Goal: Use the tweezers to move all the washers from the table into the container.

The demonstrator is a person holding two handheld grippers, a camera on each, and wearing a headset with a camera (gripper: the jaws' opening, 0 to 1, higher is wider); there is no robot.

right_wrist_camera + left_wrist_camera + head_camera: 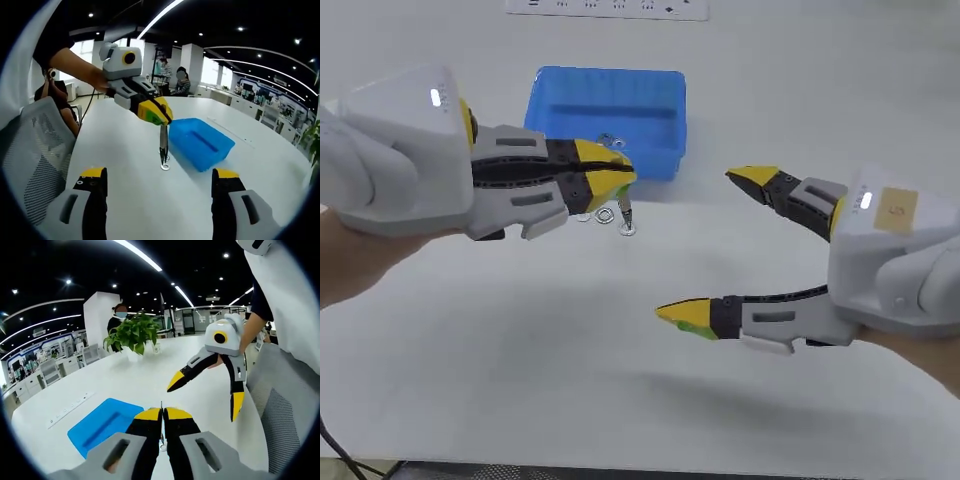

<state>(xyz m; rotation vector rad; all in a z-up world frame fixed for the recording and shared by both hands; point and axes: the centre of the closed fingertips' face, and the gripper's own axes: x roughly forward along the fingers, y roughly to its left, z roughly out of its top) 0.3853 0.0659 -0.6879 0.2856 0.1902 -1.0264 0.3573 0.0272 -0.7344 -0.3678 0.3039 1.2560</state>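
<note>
Tweezers [163, 142] tip-down over loose washers [605, 216], left claw [620, 178] clamped on them.
Left claw jaws pressed together on the tweezers' upper end. Long axis near upright, tips at a washer on the counter [520, 350]; cannot tell if touching. Loose washers sit at 6 o'clock of the left claw's tips, just beside the front wall of the blue container [605, 72], on its 6 o'clock side. Stowed washers [612, 140] lie inside it. Right claw [695, 245] spread wide, holding nothing, well apart at 4 o'clock of the loose washers. Left is nearer. Likely next: nip one washer, then carry it toward 12 o'clock over the wall.
</note>
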